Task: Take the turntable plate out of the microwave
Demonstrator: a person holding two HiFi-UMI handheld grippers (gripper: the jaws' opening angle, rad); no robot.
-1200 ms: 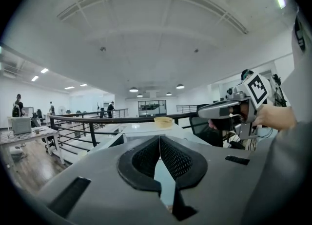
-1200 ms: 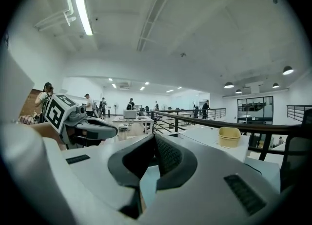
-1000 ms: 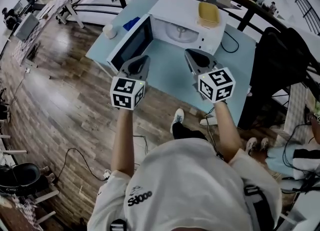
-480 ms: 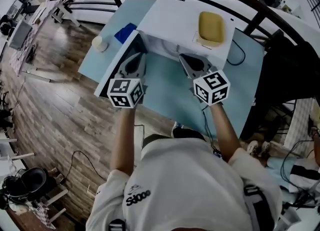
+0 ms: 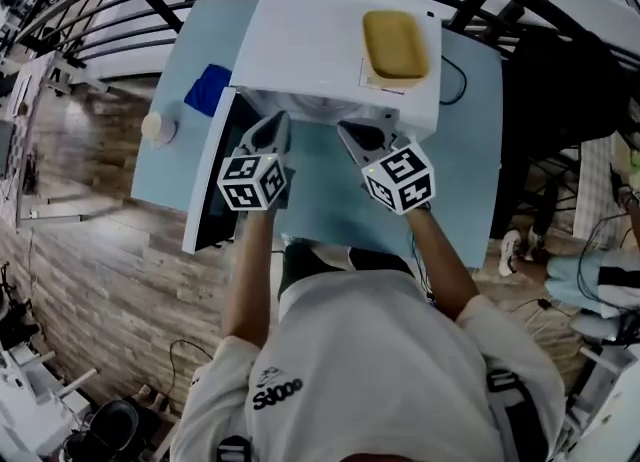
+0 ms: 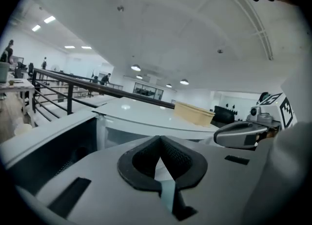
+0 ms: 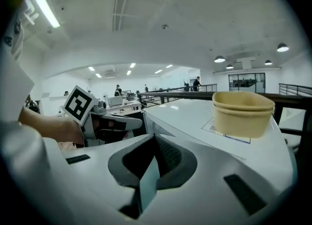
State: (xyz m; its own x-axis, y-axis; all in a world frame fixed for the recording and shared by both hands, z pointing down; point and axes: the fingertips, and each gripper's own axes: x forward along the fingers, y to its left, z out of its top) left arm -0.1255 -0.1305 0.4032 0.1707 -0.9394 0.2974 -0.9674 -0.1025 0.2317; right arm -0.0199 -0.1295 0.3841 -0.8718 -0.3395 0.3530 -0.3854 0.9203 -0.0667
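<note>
Head view shows your left tool [image 5: 279, 120] and right tool [image 5: 346, 129], both pressed together, at the open microwave [image 5: 300, 50] mid-frame, turntable plate unseen inside; enter closed and you may shove the plate or clip the door [image 5: 214, 190].

Microwave [image 5: 300, 45]: white (we see its door [image 5: 212, 190] dark).
Tub [image 5: 394, 42] on the microwave: mustard yellow.
Cloth [image 5: 208, 89] left of the microwave: blue.
Table [image 5: 465, 140] under the microwave: pale blue.
Left gripper [image 5: 277, 122], right gripper [image 5: 347, 130]: grey, with black-and-white square markers.

Black lettering [image 5: 278, 393] on white shirt [image 5: 380, 360], letters unclear, paper label [image 7: 229, 132] on microwave [image 5: 300, 45], unreadable
</note>
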